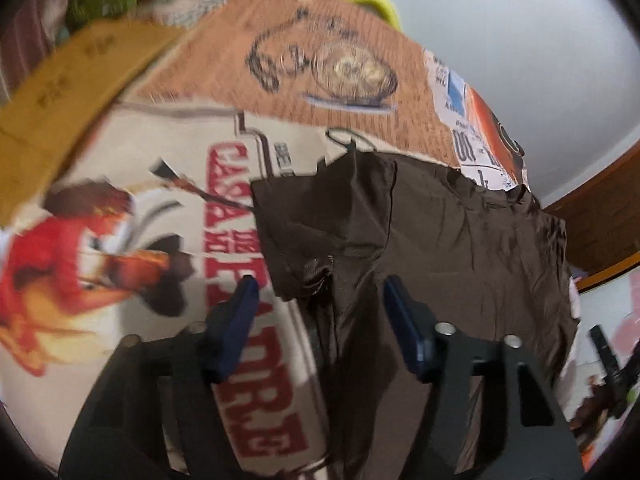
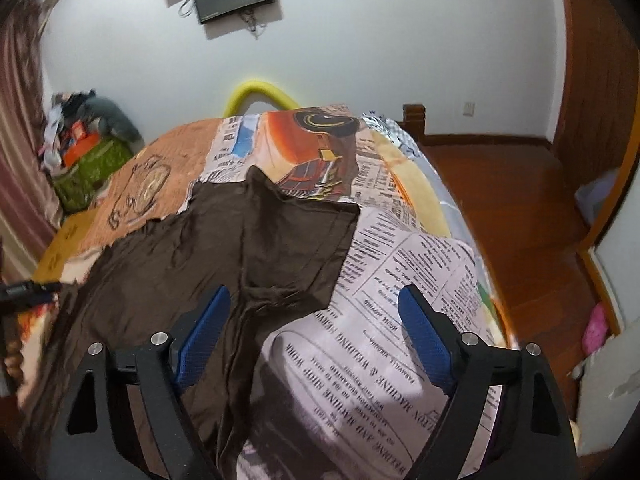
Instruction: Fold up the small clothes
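Left wrist: brown garment (image 1: 440, 232), printed bedspread (image 1: 140, 168)

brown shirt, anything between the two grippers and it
Nothing visible. The brown shirt lies bare on the bedspread; the left gripper and right gripper hang open just over its near edge.

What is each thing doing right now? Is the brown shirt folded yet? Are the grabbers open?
Brown shirt: spread flat on the bed, one sleeve folded in, wrinkled.
Left gripper: open, over the shirt's sleeve edge, gripping nothing.
Right gripper: open, over the shirt's other sleeve, gripping nothing.
Bedcover: spread under the shirt.
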The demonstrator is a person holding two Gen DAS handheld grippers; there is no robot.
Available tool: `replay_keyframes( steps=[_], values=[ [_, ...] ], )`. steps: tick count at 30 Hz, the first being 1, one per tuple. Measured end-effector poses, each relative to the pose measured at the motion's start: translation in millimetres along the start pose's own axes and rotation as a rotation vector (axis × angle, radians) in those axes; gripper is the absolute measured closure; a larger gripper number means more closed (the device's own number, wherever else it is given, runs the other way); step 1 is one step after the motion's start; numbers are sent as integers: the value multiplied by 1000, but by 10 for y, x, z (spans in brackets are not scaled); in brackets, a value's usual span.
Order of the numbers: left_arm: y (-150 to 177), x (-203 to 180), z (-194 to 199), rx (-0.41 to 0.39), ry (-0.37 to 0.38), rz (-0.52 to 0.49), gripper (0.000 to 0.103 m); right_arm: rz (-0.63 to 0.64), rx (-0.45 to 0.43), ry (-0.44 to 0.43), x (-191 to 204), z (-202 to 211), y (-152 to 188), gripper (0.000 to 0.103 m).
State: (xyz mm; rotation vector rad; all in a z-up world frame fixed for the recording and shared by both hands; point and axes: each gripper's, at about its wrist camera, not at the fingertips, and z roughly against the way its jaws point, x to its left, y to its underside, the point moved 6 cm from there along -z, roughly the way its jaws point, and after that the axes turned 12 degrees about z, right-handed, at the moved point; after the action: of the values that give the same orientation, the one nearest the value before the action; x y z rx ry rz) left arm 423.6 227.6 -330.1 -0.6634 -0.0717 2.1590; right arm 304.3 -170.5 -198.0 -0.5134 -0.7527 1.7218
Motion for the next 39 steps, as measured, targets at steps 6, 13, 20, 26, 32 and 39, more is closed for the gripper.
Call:
replay_keyframes(
  steps=[6, 13, 20, 26, 32, 39],
  values=[
    [-140, 28, -235, 23, 30, 56, 43, -70, 28, -55, -110, -55, 50, 26],
    [-278, 102, -347, 14, -27, 74, 91, -67, 58, -71, -141, -124, 64, 26],
    [-338, -165, -45, -204, -185, -156, 91, -71, 78, -102, -171, -323, -138, 36],
    [-185, -867, 441, -422, -187, -450, 91, -15, 106, -108, -145, -570, -335, 42],
    [277, -1483, 566, -470, -95, -731, 91, 40, 169, -83, -154, -918, -395, 63],
    [354, -1415, 53, -189, -59, -681, 80, 67, 185, -56, -179, -1033, -395, 87]
  ],
)
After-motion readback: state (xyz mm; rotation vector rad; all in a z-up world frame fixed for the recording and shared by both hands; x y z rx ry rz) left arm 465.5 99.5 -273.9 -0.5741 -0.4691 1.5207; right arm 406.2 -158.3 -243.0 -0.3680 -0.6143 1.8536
